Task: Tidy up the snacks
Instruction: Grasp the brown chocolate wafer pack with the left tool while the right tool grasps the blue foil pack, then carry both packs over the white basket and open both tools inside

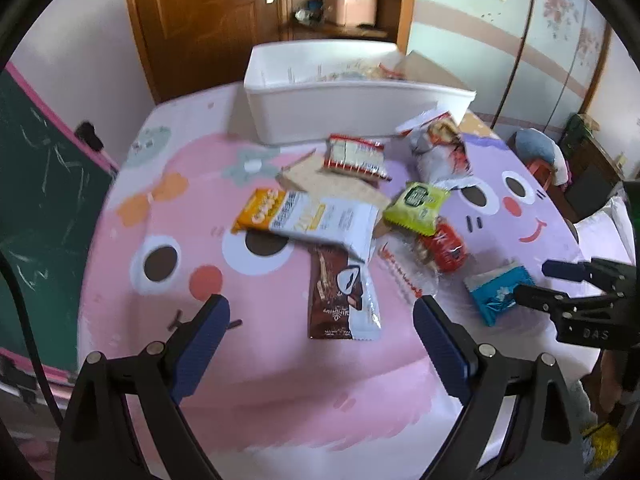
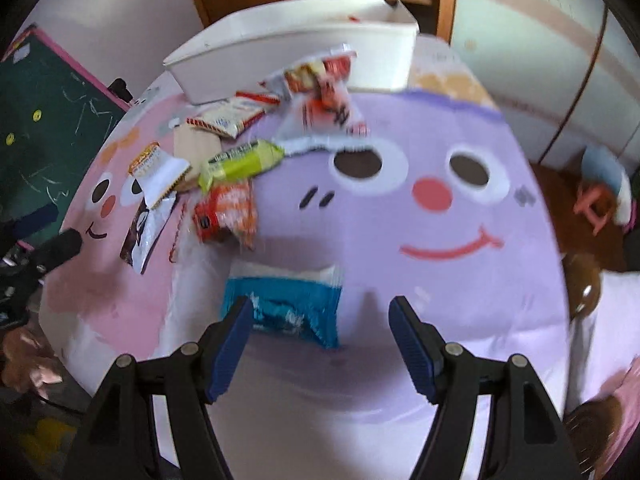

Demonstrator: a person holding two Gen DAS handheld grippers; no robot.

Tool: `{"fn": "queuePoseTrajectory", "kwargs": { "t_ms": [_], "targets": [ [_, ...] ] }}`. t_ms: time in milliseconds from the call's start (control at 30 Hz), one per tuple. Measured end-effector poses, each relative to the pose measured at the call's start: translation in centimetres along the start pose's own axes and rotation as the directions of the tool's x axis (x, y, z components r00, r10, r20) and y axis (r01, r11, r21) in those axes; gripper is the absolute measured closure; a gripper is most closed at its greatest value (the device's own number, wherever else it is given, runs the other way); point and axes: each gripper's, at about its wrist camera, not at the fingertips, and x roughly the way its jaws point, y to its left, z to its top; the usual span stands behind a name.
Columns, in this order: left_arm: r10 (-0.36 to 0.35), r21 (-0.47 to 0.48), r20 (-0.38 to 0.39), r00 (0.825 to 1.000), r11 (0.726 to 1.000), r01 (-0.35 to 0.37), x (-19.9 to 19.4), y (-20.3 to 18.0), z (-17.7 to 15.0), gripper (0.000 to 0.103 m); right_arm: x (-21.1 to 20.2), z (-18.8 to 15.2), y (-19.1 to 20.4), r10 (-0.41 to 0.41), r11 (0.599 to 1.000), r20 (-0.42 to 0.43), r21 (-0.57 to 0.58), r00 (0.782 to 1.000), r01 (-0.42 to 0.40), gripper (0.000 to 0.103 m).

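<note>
Several snack packets lie in a loose pile on a pink and purple cartoon tablecloth (image 1: 168, 312). A brown chocolate packet (image 1: 340, 300) lies just ahead of my open, empty left gripper (image 1: 322, 318). A blue packet (image 2: 288, 308) lies between the fingers of my open right gripper (image 2: 320, 316), nearer the left finger; it also shows in the left wrist view (image 1: 500, 290) beside the right gripper (image 1: 532, 280). A white bin (image 1: 340, 104) stands at the far edge with some snacks inside. Green (image 1: 416, 208), red (image 1: 446, 248) and orange-white (image 1: 304, 216) packets lie in the pile.
A green chalkboard (image 1: 36, 184) with a pink frame stands left of the table. A wooden door (image 1: 200, 20) and shelf are behind the bin. A chair with clutter (image 1: 540, 156) stands to the right. The table edge curves near me on both sides.
</note>
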Motion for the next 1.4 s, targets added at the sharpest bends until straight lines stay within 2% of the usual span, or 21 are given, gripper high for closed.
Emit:
{"fn": "queuePoseTrajectory", "kwargs": {
  "t_ms": [433, 567, 633, 667, 700, 733, 800, 867, 900, 1067, 1200, 1400],
  "targets": [
    [-0.009, -0.074, -0.093, 0.996, 0.997, 0.002, 6.0, -0.4, 1.0, 0.011, 2.1, 0.2, 2.7, -0.049, 0.995, -0.005, -0.091, 0.999, 0.049, 0.032],
    [-0.003, -0.074, -0.125, 0.992, 0.997, -0.007, 7.5, -0.6, 1.1, 0.030, 2.3, -0.3, 3.5, -0.094, 0.984, 0.016, -0.147, 0.995, 0.096, 0.032],
    [0.012, -0.071, -0.104, 0.995, 0.997, -0.020, 7.4, -0.8, 1.3, 0.038, 2.3, -0.5, 3.5, -0.090, 0.985, 0.026, -0.148, 0.996, 0.093, 0.032],
    [0.021, -0.071, -0.098, 0.995, 0.997, -0.028, 7.4, -0.8, 1.4, 0.046, 2.2, -0.5, 3.4, -0.086, 0.985, 0.030, -0.146, 0.996, 0.090, 0.032],
    [0.029, -0.071, -0.093, 0.995, 0.997, -0.036, 7.3, -0.7, 1.4, 0.059, 2.2, -0.6, 3.4, -0.085, 0.985, 0.035, -0.146, 0.996, 0.089, 0.032],
    [0.043, -0.064, -0.083, 0.996, 0.997, -0.048, 7.3, -0.7, 1.4, 0.062, 2.1, -0.6, 3.4, -0.085, 0.985, 0.038, -0.146, 0.996, 0.090, 0.033],
    [0.025, -0.067, -0.079, 0.997, 0.997, -0.030, 7.1, -0.3, 1.5, 0.068, 2.0, -0.7, 3.5, -0.090, 0.983, 0.063, -0.155, 0.994, 0.099, 0.044],
    [0.012, -0.076, -0.076, 0.997, 0.997, -0.018, 7.0, -0.1, 1.4, 0.069, 1.9, -0.5, 3.5, -0.086, 0.983, 0.070, -0.154, 0.994, 0.096, 0.072],
    [0.009, -0.078, -0.074, 0.997, 0.997, -0.015, 6.9, 0.0, 1.3, 0.069, 1.8, -0.4, 3.4, -0.074, 0.985, 0.070, -0.149, 0.995, 0.084, 0.079],
    [-0.010, -0.073, -0.081, 0.997, 0.997, 0.004, 6.3, -0.1, 0.7, 0.071, 1.8, -0.2, 3.2, -0.061, 0.989, 0.069, -0.132, 0.996, 0.069, 0.081],
    [-0.034, -0.082, -0.097, 0.995, 0.996, 0.026, 5.9, -0.1, 0.1, 0.071, 1.6, -0.2, 2.4, -0.006, 0.996, 0.059, -0.089, 0.998, 0.011, 0.082],
    [-0.060, -0.072, -0.049, 0.997, 0.996, 0.056, 3.0, -0.3, 0.2, 0.071, -0.3, -0.2, 2.0, 0.070, 0.996, 0.101, -0.056, 0.992, -0.064, 0.082]
  ]
}}
